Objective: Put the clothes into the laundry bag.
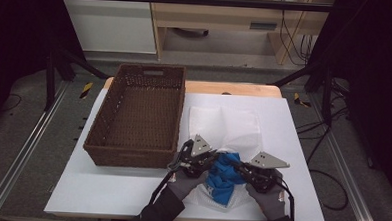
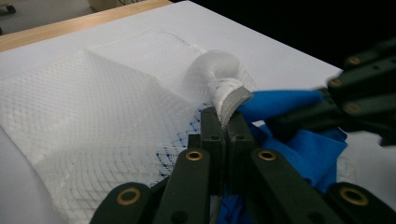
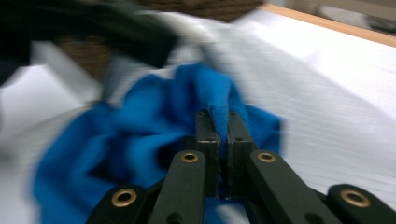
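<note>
A white mesh bag (image 1: pixel 228 124) lies flat on the white table, right of a basket. A crumpled blue cloth (image 1: pixel 225 174) sits at the bag's near end, between the two grippers. My left gripper (image 1: pixel 215 159) is shut on the bag's thick hemmed edge (image 2: pixel 232 100), which it lifts off the table, its tips (image 2: pixel 226 122) pinched together on it. My right gripper (image 1: pixel 235 166) faces it from the right and is shut (image 3: pixel 222 122) on a raised fold of the blue cloth (image 3: pixel 140 140). The right gripper view is blurred. In the left gripper view the blue cloth (image 2: pixel 313 151) spreads under the right gripper (image 2: pixel 355 93).
A brown wicker basket (image 1: pixel 95 136) with nothing in it stands on the left half of the white tabletop (image 1: pixel 105 191). The table's wooden back edge (image 1: pixel 235 88) runs behind the bag. Gloved hands hold both grippers near the front edge.
</note>
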